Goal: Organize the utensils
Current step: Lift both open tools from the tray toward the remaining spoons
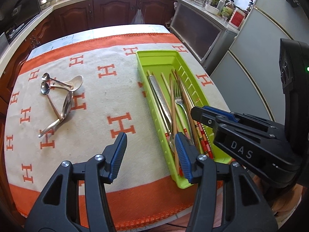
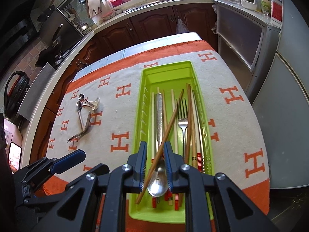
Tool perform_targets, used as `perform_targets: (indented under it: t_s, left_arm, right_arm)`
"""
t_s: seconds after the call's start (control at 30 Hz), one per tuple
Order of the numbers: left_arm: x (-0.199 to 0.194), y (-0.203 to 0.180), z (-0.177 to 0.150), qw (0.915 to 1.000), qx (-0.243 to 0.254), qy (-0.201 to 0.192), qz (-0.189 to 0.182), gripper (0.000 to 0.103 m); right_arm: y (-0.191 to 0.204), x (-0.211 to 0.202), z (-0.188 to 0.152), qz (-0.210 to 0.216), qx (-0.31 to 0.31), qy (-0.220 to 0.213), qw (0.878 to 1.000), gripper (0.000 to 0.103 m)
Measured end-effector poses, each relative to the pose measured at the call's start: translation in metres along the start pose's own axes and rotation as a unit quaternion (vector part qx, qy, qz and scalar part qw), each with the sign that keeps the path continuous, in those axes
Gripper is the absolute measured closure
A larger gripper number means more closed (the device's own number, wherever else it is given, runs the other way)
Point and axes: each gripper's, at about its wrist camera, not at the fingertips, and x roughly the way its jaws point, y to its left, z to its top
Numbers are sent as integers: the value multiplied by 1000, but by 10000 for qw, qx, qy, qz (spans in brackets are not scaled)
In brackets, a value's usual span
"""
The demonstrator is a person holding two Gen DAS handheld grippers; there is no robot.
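One green tray (image 2: 146,73) holds chopsticks (image 2: 190,119), fork (image 2: 182,119), spoon (image 2: 160,116).

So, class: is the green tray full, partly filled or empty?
Partly filled. The green tray holds chopsticks, a fork and a spoon, while its far end is bare.

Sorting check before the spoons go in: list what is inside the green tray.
Inside the green tray: a fork, a large metal spoon, and several chopsticks, one brown chopstick crossing the spoon. The gripper fingers cover the tray's near end.
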Motion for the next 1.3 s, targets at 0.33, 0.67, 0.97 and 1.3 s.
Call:
perform_targets:
  t_s: [0.33,0.67,0.97,1.3]
  left_arm:
    - [-25,52,-15,9982,-549,-164,154,54]
    - [-33,116,-25,9922,-1115,-234,498,53]
    - [-35,183,-28,9821,-1663,-349,807,53]
    - [-28,254,-10,9690,-2317,-432,745,53]
  right_arm:
    - [28,5,-7,115,-39,91,9999,86]
    - [72,27,-11,258,-372,334,9984,86]
    - [115,51,5,629,-582,458,9953,79]
    - [136,101,35,1092,-137,587,9922,76]
